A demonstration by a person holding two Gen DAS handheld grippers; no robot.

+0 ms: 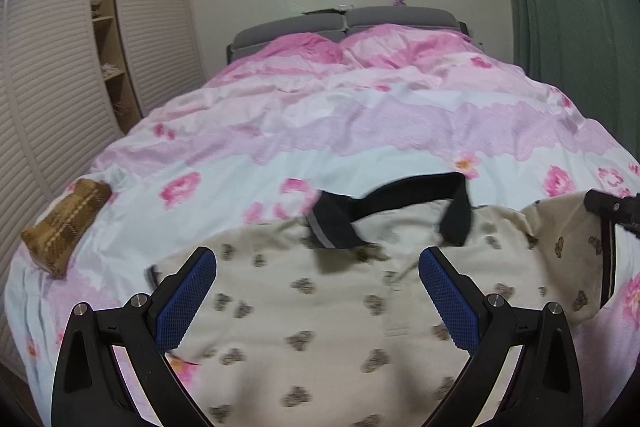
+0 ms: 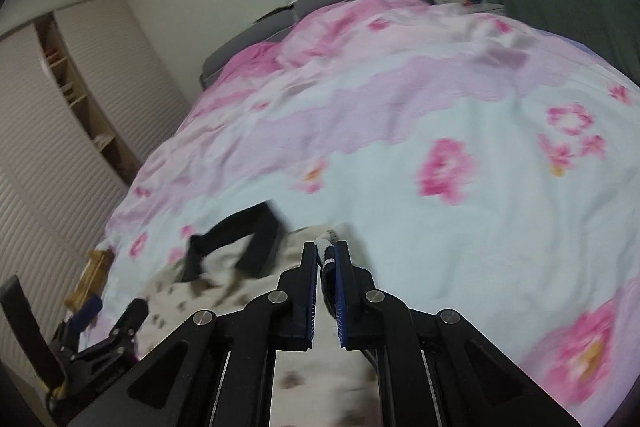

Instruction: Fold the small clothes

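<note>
Shirt [image 1: 320, 327]: cream, printed with small brown motifs, black collar [image 1: 400, 203]; we find it spread on the near end of the bed [image 1: 360, 131], over the pink-and-white floral duvet. Collar points toward the grey headboard [image 1: 344, 23]. Left gripper [image 1: 318, 301] hovers over the body of the shirt with its jaws spread wide; we see only fabric between the blue pads [image 1: 188, 301], and nothing is held. Right gripper [image 2: 327, 291] has its jaws pressed together on a fold of the shirt's edge, with a bit of dark-and-white trim [image 2: 326, 255] pinched between the pads; the pinched edge looks raised off the duvet, though blur limits what we can say. In the left wrist view, the right gripper's tip shows at the far right border beside the lifted flap of cream cloth. In the right wrist view, the left gripper shows at lower left, jaws apart. A brown plaid folded cloth [image 1: 66, 223] lies on the left side of the bed, well apart from the shirt. White louvered wardrobe [image 1: 60, 75] stands left of the bed, green curtain [image 1: 560, 7] to the right.
</note>
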